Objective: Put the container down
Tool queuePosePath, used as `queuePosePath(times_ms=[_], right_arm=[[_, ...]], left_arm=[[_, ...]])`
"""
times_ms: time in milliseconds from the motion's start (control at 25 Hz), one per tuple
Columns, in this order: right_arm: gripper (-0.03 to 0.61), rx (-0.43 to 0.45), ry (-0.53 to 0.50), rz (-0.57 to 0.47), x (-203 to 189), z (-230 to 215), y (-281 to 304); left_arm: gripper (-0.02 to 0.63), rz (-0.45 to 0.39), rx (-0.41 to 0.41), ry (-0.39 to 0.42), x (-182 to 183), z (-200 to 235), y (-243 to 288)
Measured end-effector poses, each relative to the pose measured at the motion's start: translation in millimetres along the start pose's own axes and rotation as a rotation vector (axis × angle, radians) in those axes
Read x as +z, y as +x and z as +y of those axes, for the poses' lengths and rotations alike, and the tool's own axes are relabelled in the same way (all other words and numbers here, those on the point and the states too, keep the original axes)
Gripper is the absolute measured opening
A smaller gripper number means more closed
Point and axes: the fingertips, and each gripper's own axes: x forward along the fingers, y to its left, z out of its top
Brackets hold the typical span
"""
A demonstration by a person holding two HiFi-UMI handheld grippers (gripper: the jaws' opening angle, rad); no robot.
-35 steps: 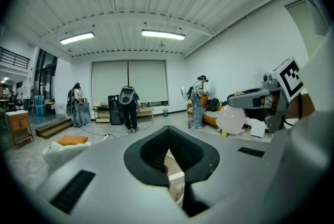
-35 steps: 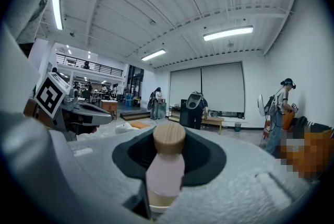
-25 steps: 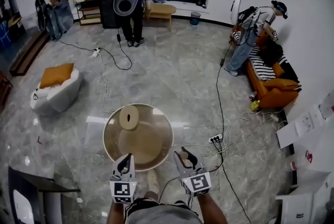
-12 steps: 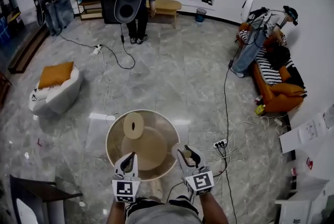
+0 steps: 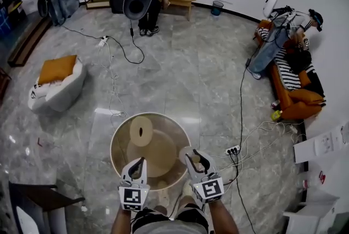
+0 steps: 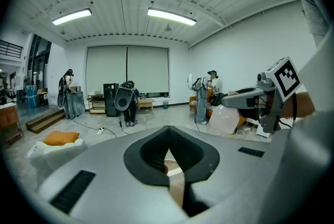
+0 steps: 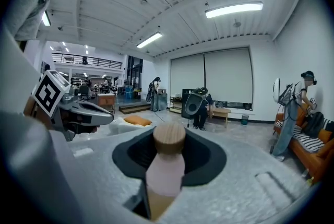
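Observation:
My right gripper [image 5: 197, 160] is shut on a pale pink container [image 7: 165, 173] with a round wooden lid [image 7: 168, 138]. The container stands upright between the jaws. In the head view the container [image 5: 187, 154] hangs over the right rim of a round wooden table [image 5: 121, 155]. A tan roll with a hole [image 5: 140, 130] lies on the table's far left. My left gripper [image 5: 136, 165] hovers over the near edge, jaws together with nothing in them. In the left gripper view the right gripper [image 6: 261, 97] carries the container [image 6: 224, 119] at the right.
A power strip [image 5: 233, 149] and loose cables lie on the floor right of the table. A white beanbag with an orange cushion [image 5: 57, 83] sits at left, an orange sofa [image 5: 297, 99] with a person at right. Another person [image 5: 144, 1] stands far back.
The head view has moved forward: the table lies closer under both grippers. The right gripper with the container now sits over the table's right rim. Both jaws hold as before.

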Motion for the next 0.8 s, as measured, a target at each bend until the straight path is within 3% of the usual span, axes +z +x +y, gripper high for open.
queuePosePath(times_ms=[280,600,800], right_arm=[[0.123,0.07,-0.045,0.043,-30.0,-22.8,60.9],[0.123,0.2,-0.051,0.097,-88.7,-32.8,117.5],[0.123,0.256,-0.049,0.127,-133.5,-39.2,148.6]], left_arm=[[0.014,0.027,0.047,-0.038,-20.6,17.7,49.0],[0.014,0.068,0.119,-0.121,-60.1,21.4,101.6],[0.014,0.096,0.153,-0.118,-100.3,25.9,130.3]])
